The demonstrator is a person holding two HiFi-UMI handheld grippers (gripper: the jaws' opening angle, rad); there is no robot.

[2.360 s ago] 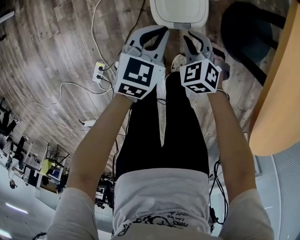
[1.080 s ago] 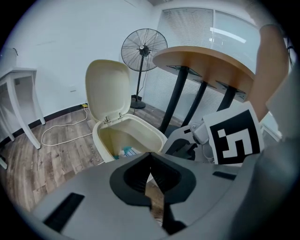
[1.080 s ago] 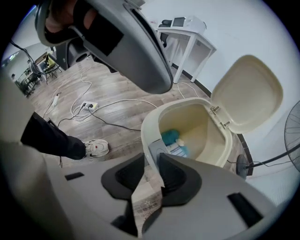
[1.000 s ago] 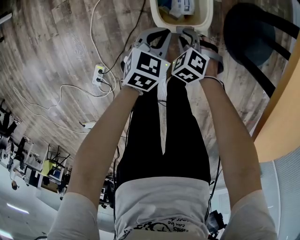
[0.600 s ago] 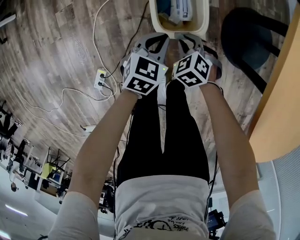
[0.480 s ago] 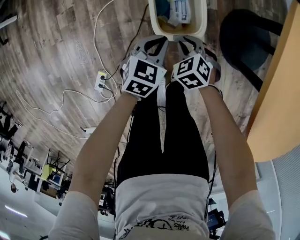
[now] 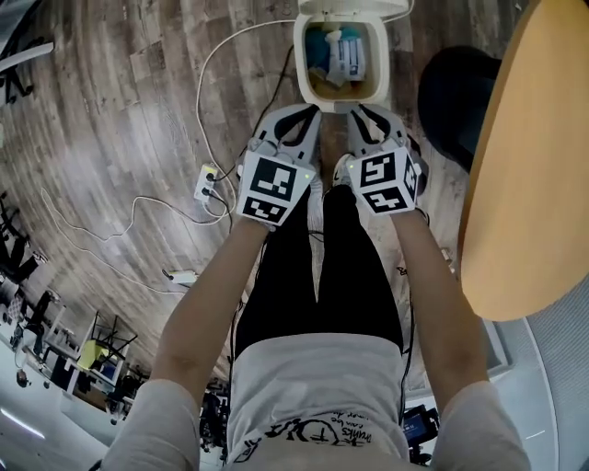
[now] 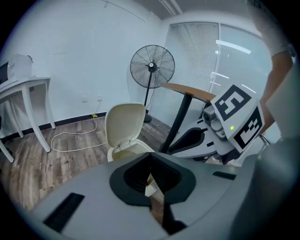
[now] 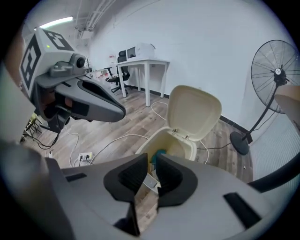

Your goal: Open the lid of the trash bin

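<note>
Just short of the bin (image 7: pixel 300 64) | your right gripper (image 9: pixel 151 165): jaws closing, nothing between | your left gripper (image 8: pixel 150 158): pinched together, empty | bin on the floor ahead, lid (image 7: pixel 354 7) upright, already open | lid likely light, stiff, hinged plastic: take its front lip.

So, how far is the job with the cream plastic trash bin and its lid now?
Done: the cream plastic trash bin is open, its hinged lid stands upright, and rubbish shows inside. In hand: nothing. The left gripper is shut and empty, the right gripper is closing its jaws on nothing, and neither touches the bin. Left: apparently nothing, as the lid is already up.
</note>
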